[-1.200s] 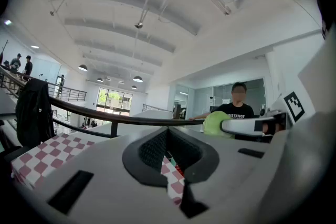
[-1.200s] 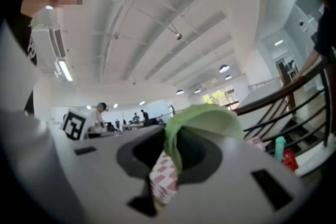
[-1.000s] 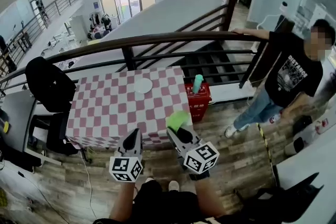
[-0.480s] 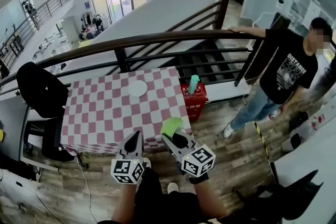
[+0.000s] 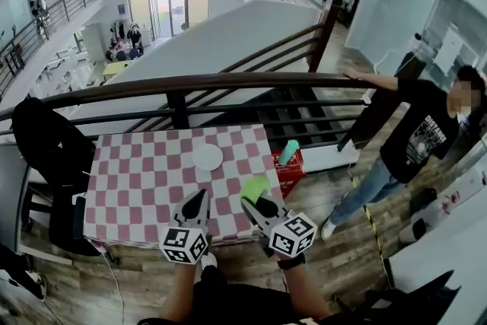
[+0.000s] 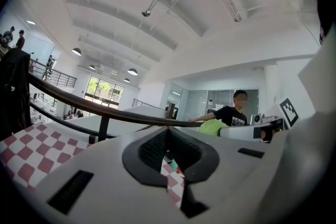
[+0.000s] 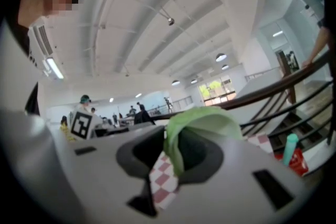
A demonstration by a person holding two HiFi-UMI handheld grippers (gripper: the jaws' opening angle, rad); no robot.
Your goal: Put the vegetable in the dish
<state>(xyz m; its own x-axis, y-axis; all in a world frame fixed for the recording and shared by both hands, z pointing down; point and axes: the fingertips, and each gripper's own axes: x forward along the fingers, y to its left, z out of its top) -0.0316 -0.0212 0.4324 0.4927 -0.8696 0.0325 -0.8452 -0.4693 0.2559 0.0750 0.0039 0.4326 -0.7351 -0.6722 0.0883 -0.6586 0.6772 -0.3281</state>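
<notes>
A round white dish (image 5: 207, 157) lies on the far middle of the red-and-white checked table (image 5: 129, 186). My right gripper (image 5: 257, 199) is shut on a pale green leafy vegetable (image 5: 255, 186), held above the table's near right edge. In the right gripper view the vegetable (image 7: 202, 120) sticks out from between the jaws of the right gripper (image 7: 176, 139). My left gripper (image 5: 199, 197) hangs beside it over the near edge, shut with nothing in it. The left gripper view shows the left gripper (image 6: 167, 131) with its jaws together, and the vegetable (image 6: 212, 127) off to the right.
A dark handrail (image 5: 190, 84) runs behind the table. A red basket (image 5: 289, 170) with a teal bottle (image 5: 288, 152) stands at the table's right. A black draped chair (image 5: 46, 144) stands at the left. A person in a black shirt (image 5: 422, 137) leans on the rail at the right.
The view has come closer to the table. Both grippers, earlier over the floor in front of it, now reach over its near edge. The vegetable stays in the right gripper.
</notes>
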